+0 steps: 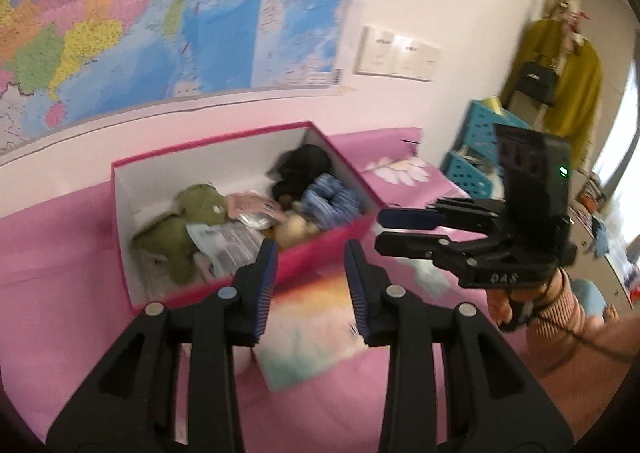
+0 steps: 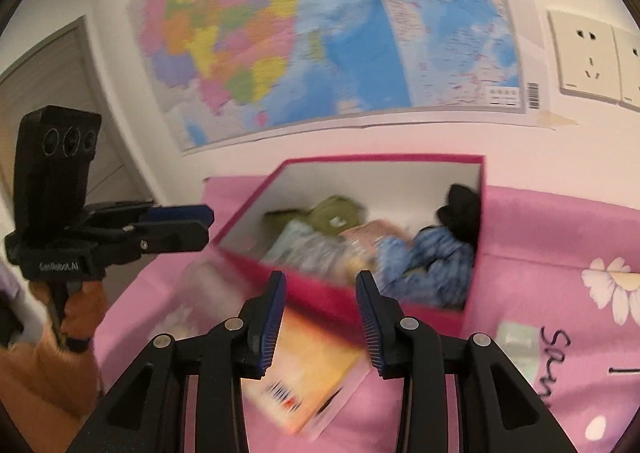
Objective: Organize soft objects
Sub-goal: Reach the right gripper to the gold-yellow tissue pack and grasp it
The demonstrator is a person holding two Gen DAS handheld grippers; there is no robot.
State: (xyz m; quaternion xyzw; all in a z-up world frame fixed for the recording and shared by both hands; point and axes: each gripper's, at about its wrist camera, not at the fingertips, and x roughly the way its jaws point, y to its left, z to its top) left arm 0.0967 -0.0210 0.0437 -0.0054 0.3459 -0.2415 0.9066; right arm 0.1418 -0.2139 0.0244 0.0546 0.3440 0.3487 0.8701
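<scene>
On the pink bed cover sits a pink box with white walls inside. It stands close to the wall, under a big colourful map.

Inside the box lie the soft things. A green stuffed toy lies at one end. A black soft thing is pushed into the far corner at the other end. Just beside it lies a blue and white striped cloth. Between the green toy and the striped cloth are a pink packet, some printed paper and a small tan fuzzy thing. These are blurry, so I cannot tell more about them.

The left gripper is held in front of the box, above the bed. Its jaws stand a little apart and nothing is between them. The right gripper is held near the front of the box too. Its jaws are also a little apart and hold nothing.

A flat orange and white packet lies on the bed cover just in front of the box, below both grippers.

Each gripper can be seen from the other one's camera, held by a hand in an orange ribbed sleeve.

Off to one side are blue plastic crates and a yellow coat hanging up. White wall sockets are next to the map. White flowers are printed on the bed cover.
</scene>
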